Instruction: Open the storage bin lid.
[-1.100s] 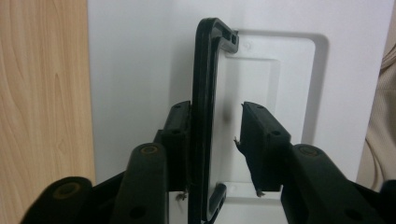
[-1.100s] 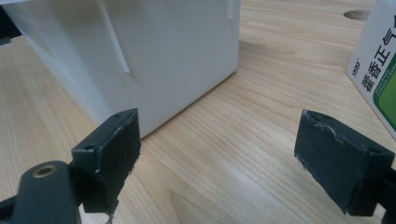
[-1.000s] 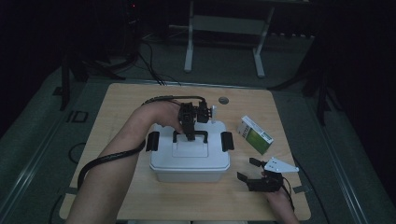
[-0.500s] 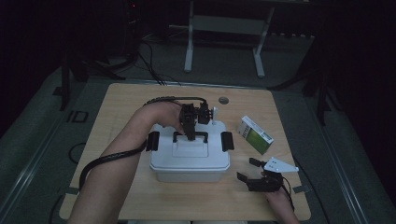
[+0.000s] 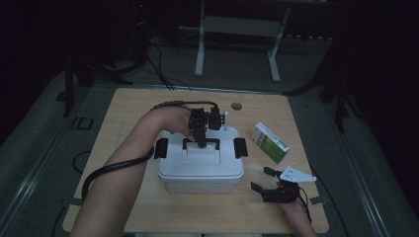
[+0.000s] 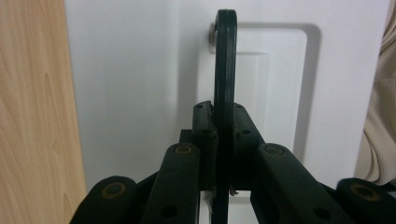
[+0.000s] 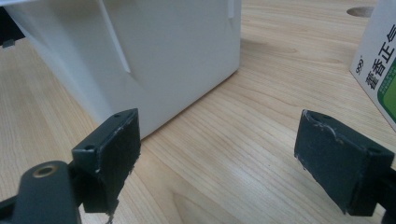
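Note:
A white lidded box (image 5: 200,170) stands at the middle of the wooden table (image 5: 128,113), with black latches at its left end (image 5: 161,148) and right end (image 5: 240,147). Its black handle (image 5: 215,143) stands upright on the lid. My left gripper (image 5: 201,142) reaches over the box's far edge. Its jaws have just been closing and are now shut on the handle. In the left gripper view the handle (image 6: 225,56) runs up from between the pads of the left gripper (image 6: 224,116). My right gripper (image 5: 261,178) rests open near the box's front right corner, with nothing between its fingers (image 7: 219,140).
A green and white carton (image 5: 269,142) lies to the right of the box, and in the right gripper view the carton (image 7: 380,70) is at the right edge. A round hole (image 5: 236,106) sits in the tabletop behind the box. Dark floor, cables and a stand lie beyond the table.

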Demonstrator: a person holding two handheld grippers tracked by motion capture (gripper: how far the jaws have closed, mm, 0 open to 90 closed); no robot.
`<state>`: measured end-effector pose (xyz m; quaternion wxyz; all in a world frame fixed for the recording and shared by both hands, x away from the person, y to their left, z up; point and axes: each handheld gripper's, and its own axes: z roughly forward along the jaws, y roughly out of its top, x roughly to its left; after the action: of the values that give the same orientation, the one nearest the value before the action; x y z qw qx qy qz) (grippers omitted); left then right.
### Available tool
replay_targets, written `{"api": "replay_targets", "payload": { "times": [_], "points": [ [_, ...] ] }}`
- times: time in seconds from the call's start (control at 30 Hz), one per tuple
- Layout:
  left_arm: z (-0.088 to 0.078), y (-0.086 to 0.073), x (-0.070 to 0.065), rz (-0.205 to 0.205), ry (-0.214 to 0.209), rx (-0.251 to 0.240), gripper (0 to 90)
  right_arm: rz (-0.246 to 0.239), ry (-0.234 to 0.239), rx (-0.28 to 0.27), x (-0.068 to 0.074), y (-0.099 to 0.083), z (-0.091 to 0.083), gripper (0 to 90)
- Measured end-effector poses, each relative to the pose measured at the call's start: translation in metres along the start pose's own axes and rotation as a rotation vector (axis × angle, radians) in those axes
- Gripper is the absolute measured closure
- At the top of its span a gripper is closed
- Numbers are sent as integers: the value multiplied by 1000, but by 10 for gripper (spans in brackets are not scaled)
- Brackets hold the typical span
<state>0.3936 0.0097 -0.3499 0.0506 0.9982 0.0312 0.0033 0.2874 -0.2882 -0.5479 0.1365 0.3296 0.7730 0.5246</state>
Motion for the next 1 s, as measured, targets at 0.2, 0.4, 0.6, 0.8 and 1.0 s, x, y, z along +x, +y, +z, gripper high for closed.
{"api": "replay_targets", "payload": {
  "times": [0.2,0.4,0.6,0.8,1.0],
  "points": [
    [-8,-4,-1,-10,21,-10,835,-1,0,1,0,0,0,143],
    [-16,-11,-1,-20,33,-12,835,-1,-1,3,0,0,0,143],
    [-21,-20,-3,-34,32,-22,836,0,0,1,0,0,0,143],
    [-23,-30,-5,-45,38,-18,835,3,-1,-1,0,0,0,143],
    [-26,-47,-7,-73,40,-23,835,4,-2,2,0,0,0,143]
  ]
}}
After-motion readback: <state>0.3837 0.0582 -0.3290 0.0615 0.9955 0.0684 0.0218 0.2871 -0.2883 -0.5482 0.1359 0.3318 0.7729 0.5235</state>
